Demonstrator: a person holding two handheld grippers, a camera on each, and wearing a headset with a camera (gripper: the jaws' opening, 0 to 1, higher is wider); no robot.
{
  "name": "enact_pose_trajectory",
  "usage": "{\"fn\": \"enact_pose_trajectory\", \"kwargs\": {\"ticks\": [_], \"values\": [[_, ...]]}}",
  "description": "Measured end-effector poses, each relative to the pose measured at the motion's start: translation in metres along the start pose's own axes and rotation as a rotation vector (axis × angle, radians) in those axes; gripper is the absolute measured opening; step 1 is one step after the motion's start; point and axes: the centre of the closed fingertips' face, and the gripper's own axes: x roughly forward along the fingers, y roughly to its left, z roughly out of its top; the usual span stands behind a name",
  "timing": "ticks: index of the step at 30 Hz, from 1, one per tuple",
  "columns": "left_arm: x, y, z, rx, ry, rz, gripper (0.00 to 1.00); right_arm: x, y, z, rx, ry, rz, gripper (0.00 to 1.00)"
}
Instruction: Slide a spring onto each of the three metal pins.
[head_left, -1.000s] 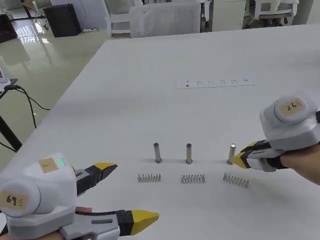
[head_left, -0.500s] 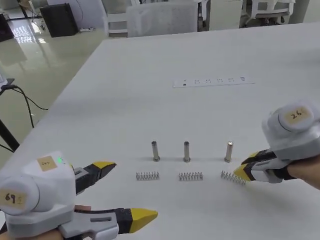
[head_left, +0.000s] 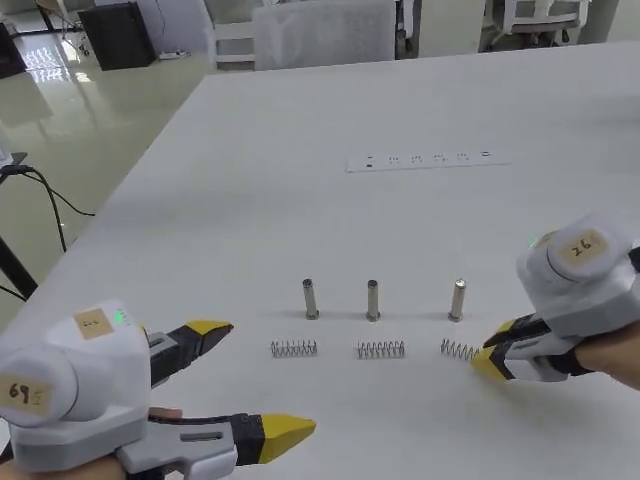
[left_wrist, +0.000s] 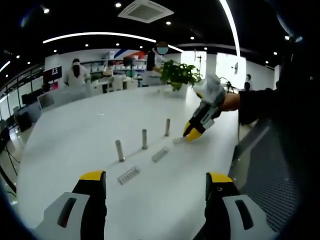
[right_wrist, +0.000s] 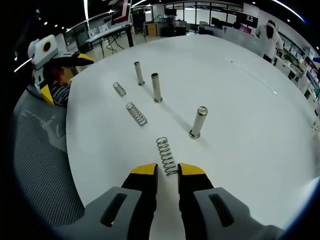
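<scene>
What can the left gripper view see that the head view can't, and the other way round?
The left gripper view adds the room: a leafy plant, people standing behind, and ceiling lights. The head view adds a socket strip on the table, a grey chair and the shiny floor. Both share the three metal pins, the springs lying beside them, the left hand-held gripper, wide open, and the right hand-held gripper at the rightmost spring.

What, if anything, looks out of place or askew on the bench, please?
Nothing is damaged. The three pins stand upright in a row. The left spring and middle spring lie in line; the right spring seems slightly skewed, its end at the right gripper's tips.
</scene>
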Motion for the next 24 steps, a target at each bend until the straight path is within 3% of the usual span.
{"fn": "enact_pose_trajectory", "kwargs": {"ticks": [24], "values": [[0.0015, 0.0006, 0.0, -0.008, -0.003, -0.007, 0.78, 0.0055, 0.001, -0.0065, -0.093, 0.046, -0.014, 0.08]]}}
